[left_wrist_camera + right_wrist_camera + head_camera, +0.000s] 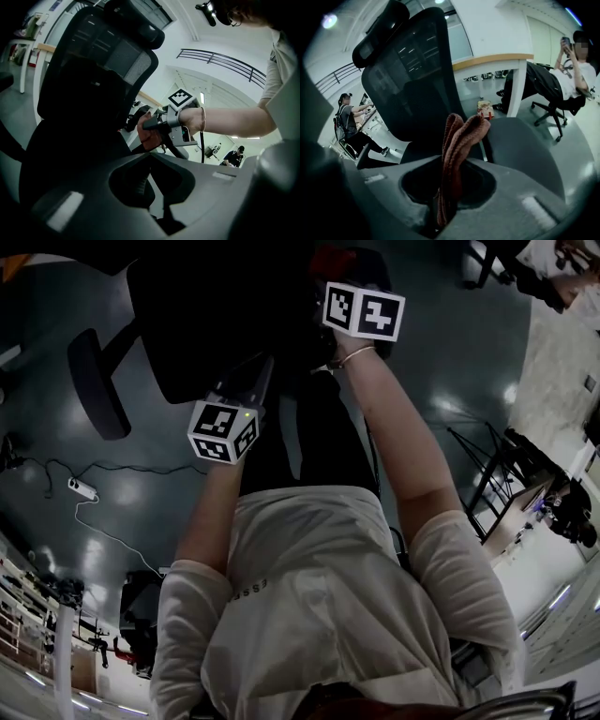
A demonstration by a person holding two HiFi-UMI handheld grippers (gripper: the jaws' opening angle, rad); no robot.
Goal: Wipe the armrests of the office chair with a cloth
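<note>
A person is standing over a black office chair with a gripper in each hand. The right gripper is clamping a folded reddish-brown cloth, whose loose end is sticking up past the jaws. The left gripper is riding nearer the person's body with its jaws together on nothing.

The cloth is hanging just beside a grey padded surface on the right, which is probably one armrest. Whether the fabric is touching it cannot be told. The other armrest is showing at the far left of the head view, well apart from both tools.

The wiping appears to be only beginning. To do it well, the person is going to need to tip the right gripper so the broad fold of the cloth, not the hard jaw tips, is pressing flat on the pad. The fold should then be drawn along the pad's full length. The clamp must be gripping firmly, since the loose end could drag free. The empty left gripper could be steadying the backrest so the chair is not swivelling away.
</note>
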